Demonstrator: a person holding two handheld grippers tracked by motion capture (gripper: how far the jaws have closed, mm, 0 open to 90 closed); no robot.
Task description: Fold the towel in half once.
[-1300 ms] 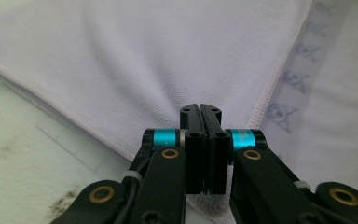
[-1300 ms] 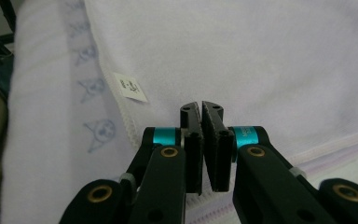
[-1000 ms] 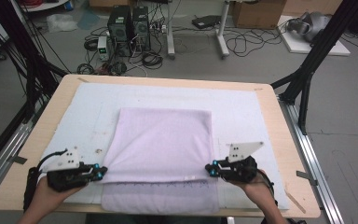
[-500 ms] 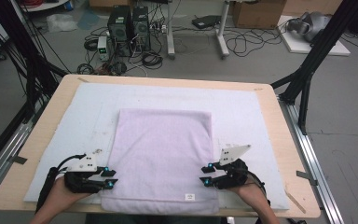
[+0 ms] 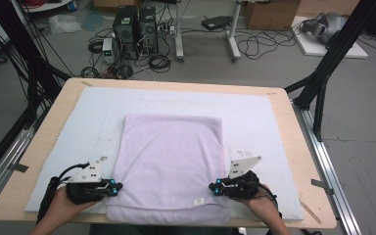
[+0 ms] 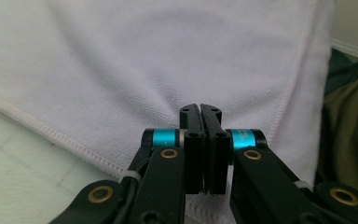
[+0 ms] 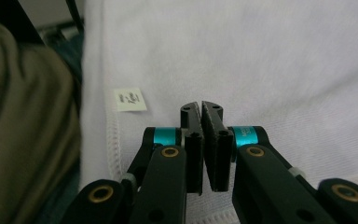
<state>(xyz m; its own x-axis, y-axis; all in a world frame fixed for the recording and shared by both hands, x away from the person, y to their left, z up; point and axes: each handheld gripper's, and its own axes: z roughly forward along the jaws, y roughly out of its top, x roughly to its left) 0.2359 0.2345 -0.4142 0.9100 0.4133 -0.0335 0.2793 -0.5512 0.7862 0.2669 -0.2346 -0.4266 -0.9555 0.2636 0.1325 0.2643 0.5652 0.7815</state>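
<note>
Lilac terry towel [image 5: 171, 161], squarish, flat on tabletop's white mat [image 5: 254, 117] | left tongs [image 5: 113, 186] pinching towel's left edge | right tongs [image 5: 217, 187] pinching right edge, near little tag [image 7: 130, 100]

Computer towers [image 5: 136, 25] on the floor, tangled cables [image 5: 254, 46], cardboard box [image 5: 269, 13]

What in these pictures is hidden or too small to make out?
- Print on the small label of the lilac towel: too small and blurred in the right gripper view.
- Towel's near edge: hangs past the table, high view.
- Whether cloth sits between the closed jaws of the left gripper and right gripper: jaws cover it.
</note>
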